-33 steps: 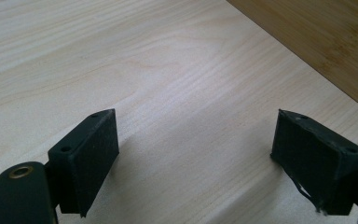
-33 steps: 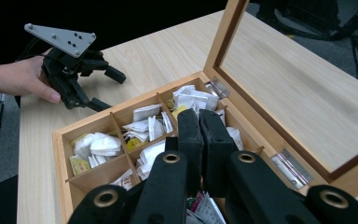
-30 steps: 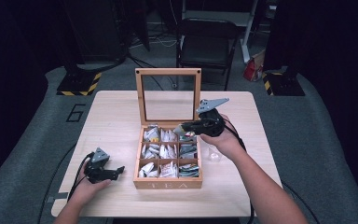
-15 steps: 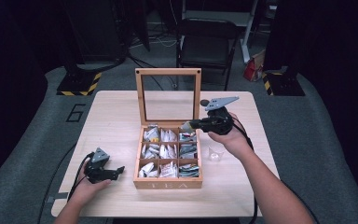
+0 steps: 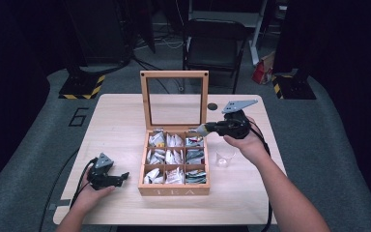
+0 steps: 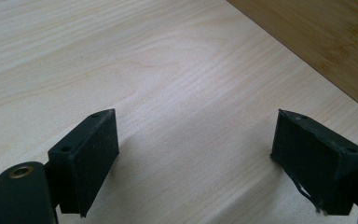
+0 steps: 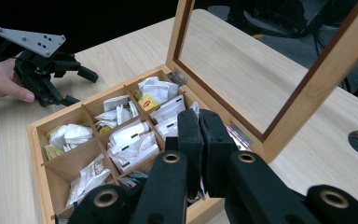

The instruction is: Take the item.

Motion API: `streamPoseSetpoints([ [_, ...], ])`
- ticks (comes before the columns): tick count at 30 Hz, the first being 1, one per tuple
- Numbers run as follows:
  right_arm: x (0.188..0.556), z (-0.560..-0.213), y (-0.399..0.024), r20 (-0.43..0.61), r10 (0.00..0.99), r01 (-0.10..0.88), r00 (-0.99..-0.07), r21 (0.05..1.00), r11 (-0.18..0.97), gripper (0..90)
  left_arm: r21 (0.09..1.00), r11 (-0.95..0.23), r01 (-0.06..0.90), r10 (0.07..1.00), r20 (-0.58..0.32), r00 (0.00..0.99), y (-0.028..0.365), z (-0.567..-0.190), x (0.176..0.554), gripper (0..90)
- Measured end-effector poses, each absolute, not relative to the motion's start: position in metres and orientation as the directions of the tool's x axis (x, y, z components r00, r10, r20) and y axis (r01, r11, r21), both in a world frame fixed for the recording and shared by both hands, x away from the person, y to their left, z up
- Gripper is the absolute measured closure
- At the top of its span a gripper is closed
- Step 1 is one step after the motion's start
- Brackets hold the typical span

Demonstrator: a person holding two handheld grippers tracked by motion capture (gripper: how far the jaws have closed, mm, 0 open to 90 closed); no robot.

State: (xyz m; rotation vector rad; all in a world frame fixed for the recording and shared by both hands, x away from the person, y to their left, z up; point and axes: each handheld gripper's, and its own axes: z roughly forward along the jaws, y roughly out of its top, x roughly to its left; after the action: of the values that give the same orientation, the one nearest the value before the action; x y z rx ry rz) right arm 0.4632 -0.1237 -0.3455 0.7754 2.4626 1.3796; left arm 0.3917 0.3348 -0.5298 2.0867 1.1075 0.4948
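High view: my right gripper [image 5: 204, 129] w/ jaws pressed together, whether pinching a teabag I can't tell, sits over the open wooden tea box [image 5: 174, 186]; small clear plastic cup [image 5: 224, 158] beside it looks empty, left gripper [image 5: 121, 178] spread, idle on table.

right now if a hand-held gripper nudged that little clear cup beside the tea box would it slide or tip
The clear cup looks like thin plastic and appears empty, so it is probably very light and would likely skid on the smooth table. It stands upright and short, so a low push should slide it; a nudge near the rim might topple it. A firm squeeze could dent it.
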Motion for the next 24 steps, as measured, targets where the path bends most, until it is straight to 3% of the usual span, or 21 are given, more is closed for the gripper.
streamPoseSetpoints([
  [24, 0.457, -0.352, -0.168, 0.065, 0.603, 0.376, -0.795, 0.834, 0.405, 88.3, 0.739, -0.377, 0.559, 0.830, 0.001, 0.558, 0.335, -0.530, 0.391, 14.1],
])
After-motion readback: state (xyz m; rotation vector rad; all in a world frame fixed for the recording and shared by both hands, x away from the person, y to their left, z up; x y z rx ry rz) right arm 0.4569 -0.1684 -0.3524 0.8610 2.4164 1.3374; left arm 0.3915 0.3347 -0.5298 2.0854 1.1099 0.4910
